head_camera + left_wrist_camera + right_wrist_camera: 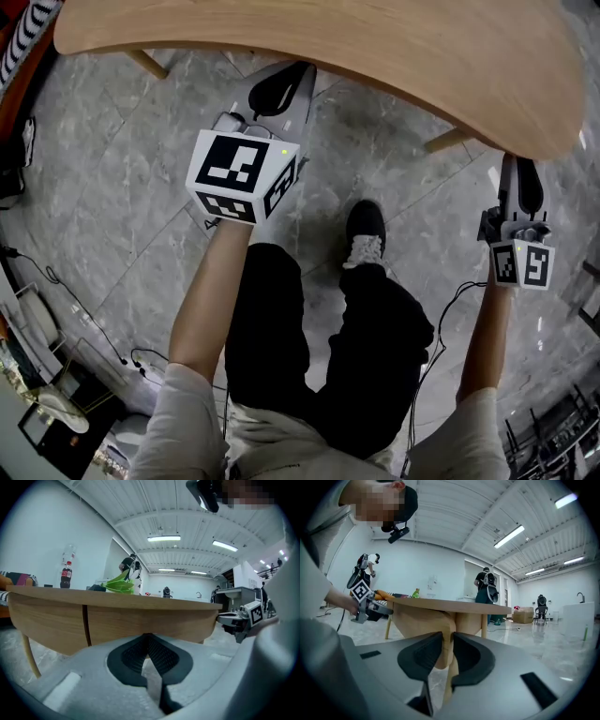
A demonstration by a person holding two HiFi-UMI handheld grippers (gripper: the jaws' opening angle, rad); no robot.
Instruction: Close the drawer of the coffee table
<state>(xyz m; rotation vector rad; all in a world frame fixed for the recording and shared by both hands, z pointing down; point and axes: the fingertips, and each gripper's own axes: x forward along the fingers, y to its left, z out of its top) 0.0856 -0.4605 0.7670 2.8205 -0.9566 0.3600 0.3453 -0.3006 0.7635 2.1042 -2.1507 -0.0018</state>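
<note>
The wooden coffee table (309,47) fills the top of the head view. In the left gripper view its front panel (140,618) carries a dark vertical seam (86,625), and the wood on both sides of it lies flush. My left gripper (286,80) points at the table's near edge, a short way off, with its black pads (149,641) meeting at the tip and nothing between them. My right gripper (520,173) is held level by the table's right end. Its jaws (446,641) stand a narrow gap apart and hold nothing. Through the gap a table leg (451,606) shows.
Grey marble floor lies under the table, with the person's dark trousers and shoe (366,230) just behind the grippers. Cables (84,319) trail at the left. A cola bottle (66,573) and a green object (117,584) stand on the tabletop. People move in the far background.
</note>
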